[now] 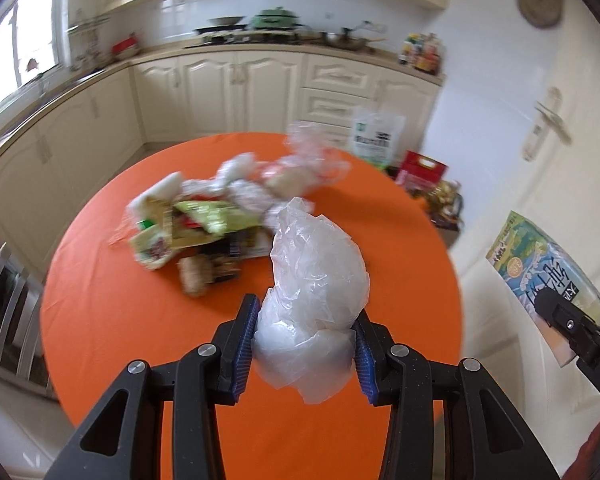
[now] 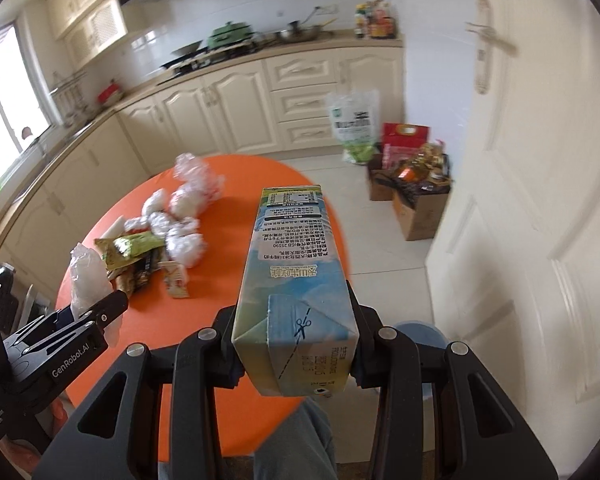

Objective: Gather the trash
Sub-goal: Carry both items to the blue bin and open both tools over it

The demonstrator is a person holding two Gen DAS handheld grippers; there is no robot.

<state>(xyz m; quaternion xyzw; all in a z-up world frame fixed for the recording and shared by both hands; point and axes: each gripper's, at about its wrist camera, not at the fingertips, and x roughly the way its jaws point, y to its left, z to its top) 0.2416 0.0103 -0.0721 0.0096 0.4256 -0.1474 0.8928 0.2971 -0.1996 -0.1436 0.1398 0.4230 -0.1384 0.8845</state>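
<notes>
My left gripper [image 1: 305, 344] is shut on a crumpled clear plastic bag [image 1: 316, 276], held above the round orange table [image 1: 112, 320]. My right gripper [image 2: 296, 344] is shut on a blue and green milk carton [image 2: 292, 272], which points away from me over the table's right edge. The carton [image 1: 540, 264] and the right gripper's fingers [image 1: 560, 312] also show at the right of the left wrist view. In the right wrist view the left gripper [image 2: 100, 316] and its bag [image 2: 86, 276] appear at the left. A pile of trash [image 1: 220, 216] lies mid-table: wrappers, crumpled plastic, small cartons.
Cream kitchen cabinets [image 1: 240, 88] and a counter with pots run behind the table. Cardboard boxes [image 2: 416, 204] and a printed bag [image 2: 354, 124] stand on the floor by a white door [image 2: 532, 184]. A chair [image 1: 4, 300] is at the table's left. A person's knee [image 2: 296, 440] shows below.
</notes>
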